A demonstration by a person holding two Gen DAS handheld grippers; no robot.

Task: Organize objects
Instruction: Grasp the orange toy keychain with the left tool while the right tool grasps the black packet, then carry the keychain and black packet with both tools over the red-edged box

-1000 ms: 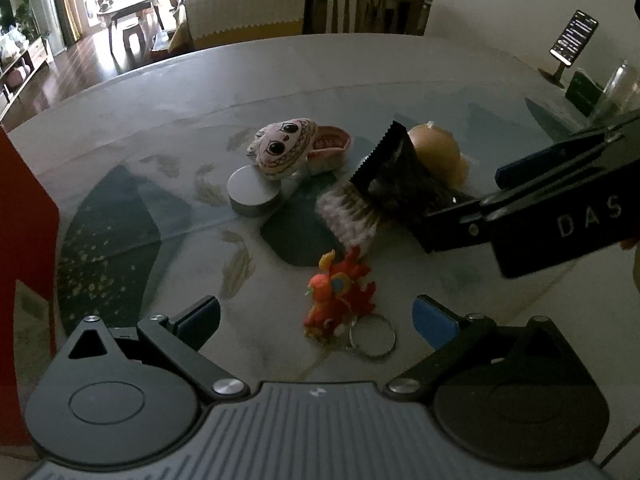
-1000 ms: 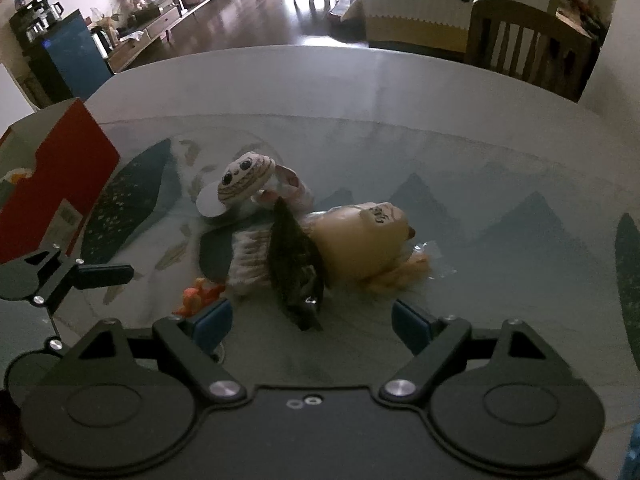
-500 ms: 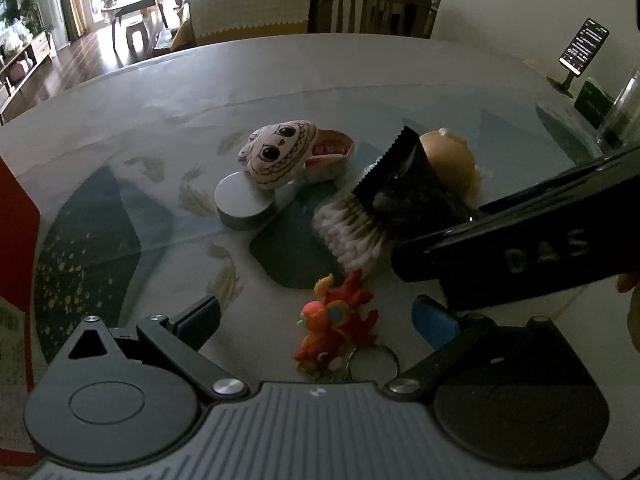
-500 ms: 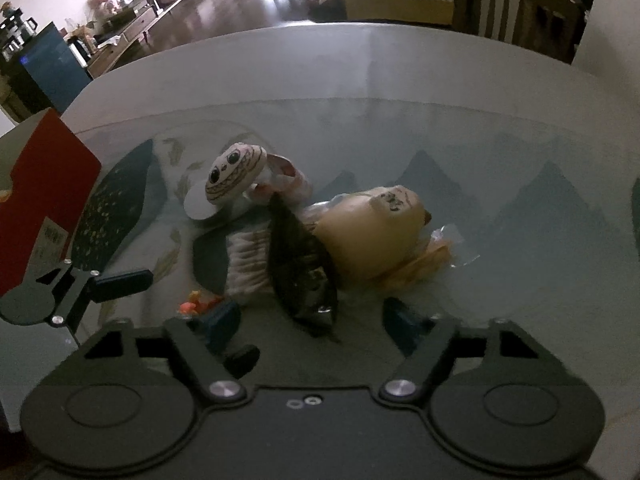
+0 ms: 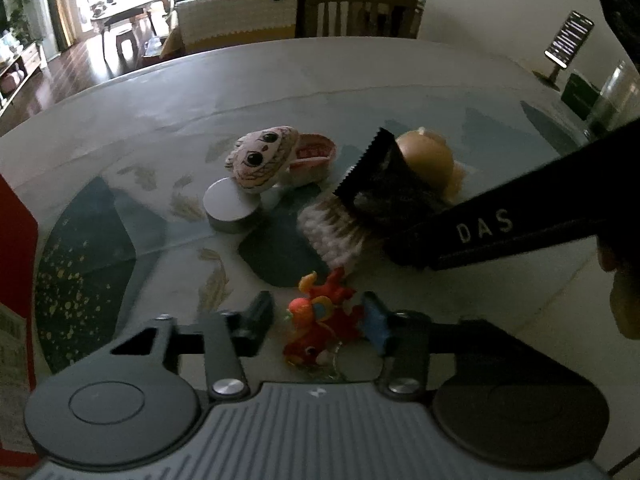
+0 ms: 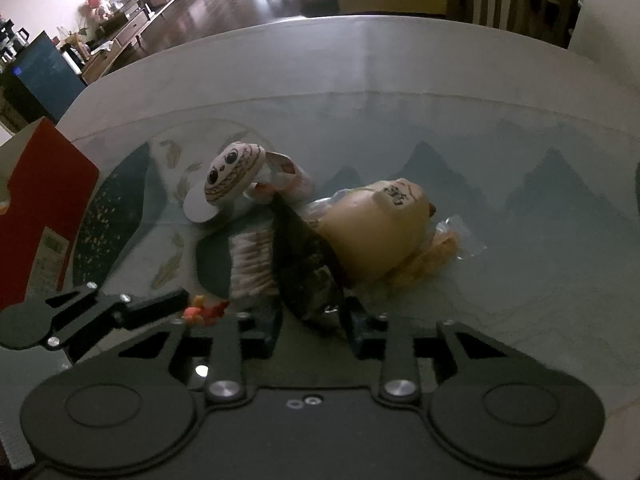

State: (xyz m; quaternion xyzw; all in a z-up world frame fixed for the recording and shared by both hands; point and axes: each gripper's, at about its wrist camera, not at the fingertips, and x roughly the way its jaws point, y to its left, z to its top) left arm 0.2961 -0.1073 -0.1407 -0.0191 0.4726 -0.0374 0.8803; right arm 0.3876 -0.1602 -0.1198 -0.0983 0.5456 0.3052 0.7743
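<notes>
Round table; red toy btwn left gripper fingers

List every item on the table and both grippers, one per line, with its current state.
left gripper: closing around the keychain, contact unclear
right gripper: closed on the packet
red dragon keychain: lying between the left fingers
dark foil packet: pinched, standing on edge
cotton swab bundle: lying flat
round metal tin: lid on
face plush: leaning on the tin
tan doll: lying on its side
</notes>
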